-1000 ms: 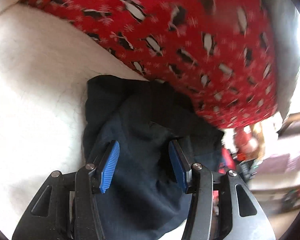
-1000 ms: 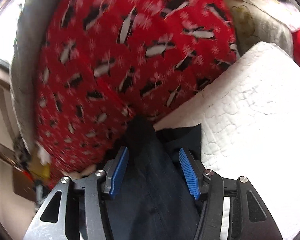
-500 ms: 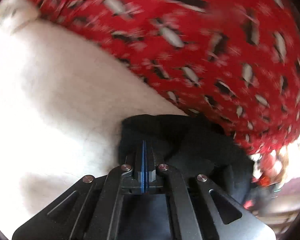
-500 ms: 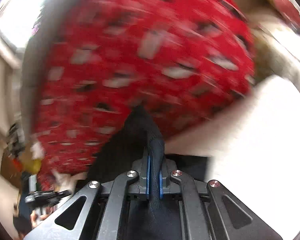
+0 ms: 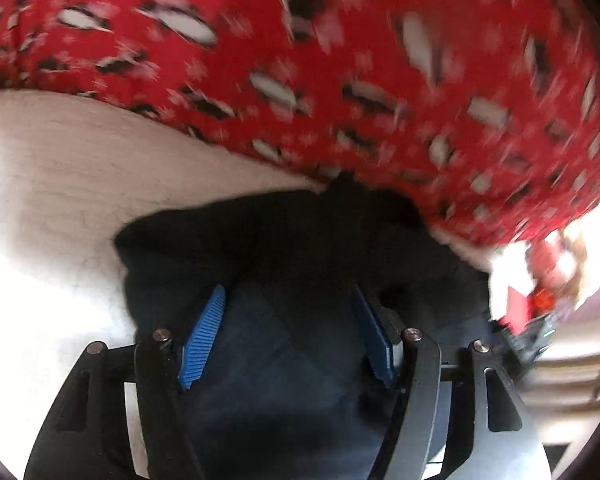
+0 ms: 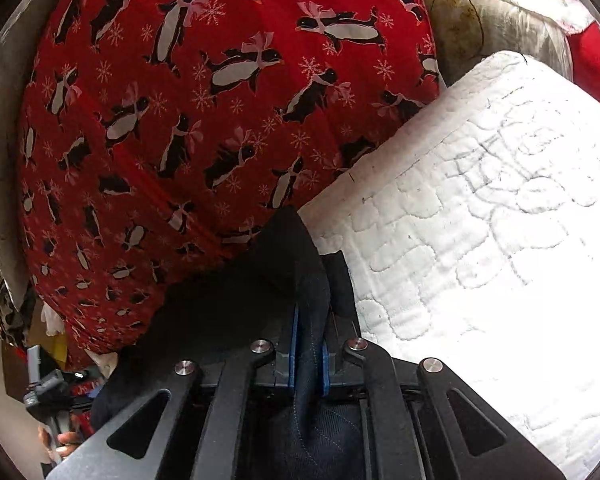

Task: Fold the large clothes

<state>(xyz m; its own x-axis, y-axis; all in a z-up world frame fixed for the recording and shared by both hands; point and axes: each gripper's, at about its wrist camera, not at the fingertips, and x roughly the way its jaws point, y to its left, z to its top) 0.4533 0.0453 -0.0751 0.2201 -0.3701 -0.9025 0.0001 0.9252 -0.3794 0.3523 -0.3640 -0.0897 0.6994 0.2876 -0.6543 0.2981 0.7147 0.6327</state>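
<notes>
A dark navy garment point(image 5: 284, 256) lies on a white quilted cover point(image 5: 60, 184). In the left wrist view my left gripper point(image 5: 288, 332) is open, its blue pads point(image 5: 204, 336) spread apart over the dark cloth, holding nothing. In the right wrist view my right gripper point(image 6: 308, 344) is shut on a fold of the same dark garment point(image 6: 300, 264), which bunches up between the pads. The rest of the garment runs under the grippers and is hidden.
A person in red penguin-print clothing point(image 6: 188, 112) stands close behind the garment and fills the far side, blurred in the left wrist view point(image 5: 340, 60). The white quilted cover point(image 6: 480, 200) extends right. Cluttered floor items point(image 6: 48, 392) sit lower left.
My left gripper was open, shut on the dark cloth half a second ago, and is now open again. My right gripper closed on the garment and stays shut on it.
</notes>
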